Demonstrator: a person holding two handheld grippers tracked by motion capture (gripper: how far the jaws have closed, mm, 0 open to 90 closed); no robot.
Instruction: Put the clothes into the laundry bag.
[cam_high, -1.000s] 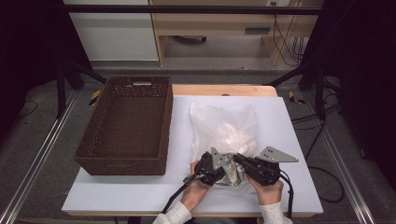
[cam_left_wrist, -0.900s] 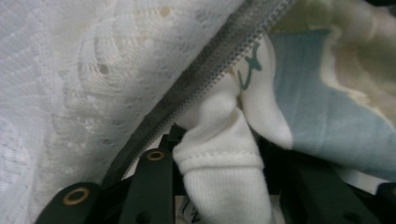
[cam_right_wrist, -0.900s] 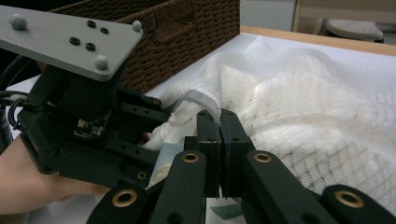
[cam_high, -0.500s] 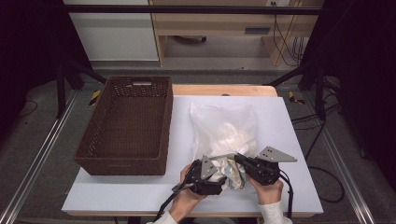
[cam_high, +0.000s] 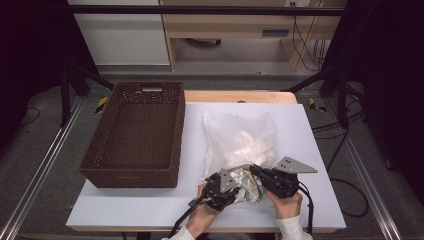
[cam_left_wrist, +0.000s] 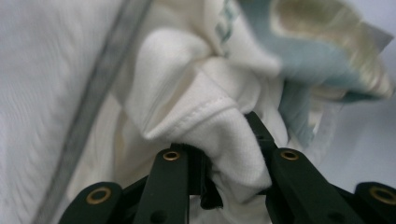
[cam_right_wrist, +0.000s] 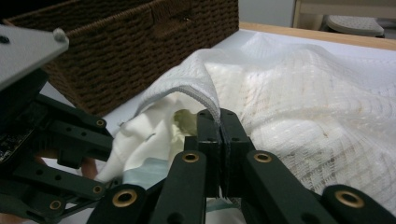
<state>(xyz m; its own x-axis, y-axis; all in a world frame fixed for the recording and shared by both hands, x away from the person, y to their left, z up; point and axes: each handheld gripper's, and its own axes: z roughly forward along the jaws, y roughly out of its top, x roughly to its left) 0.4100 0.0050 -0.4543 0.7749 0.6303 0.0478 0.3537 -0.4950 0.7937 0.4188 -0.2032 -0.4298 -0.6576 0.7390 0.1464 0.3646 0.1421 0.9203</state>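
A white mesh laundry bag lies on the white table, its mouth toward the near edge. A crumpled white cloth with pale teal and cream patches sticks out of that mouth. My left gripper has just been closing and now pinches a fold of the white cloth between its jaws. My right gripper is shut on the bag's hemmed rim and holds it lifted. The left gripper's body sits just left of the cloth in the right gripper view.
A dark brown wicker basket stands on the left half of the table, close beside the bag. A wooden strip runs along the table's far edge. Dark frame posts and cables flank the table.
The left gripper drew back a little toward the near left with wider jaws, then came in again and closed on the cloth. The right gripper and the bag rim stayed still.
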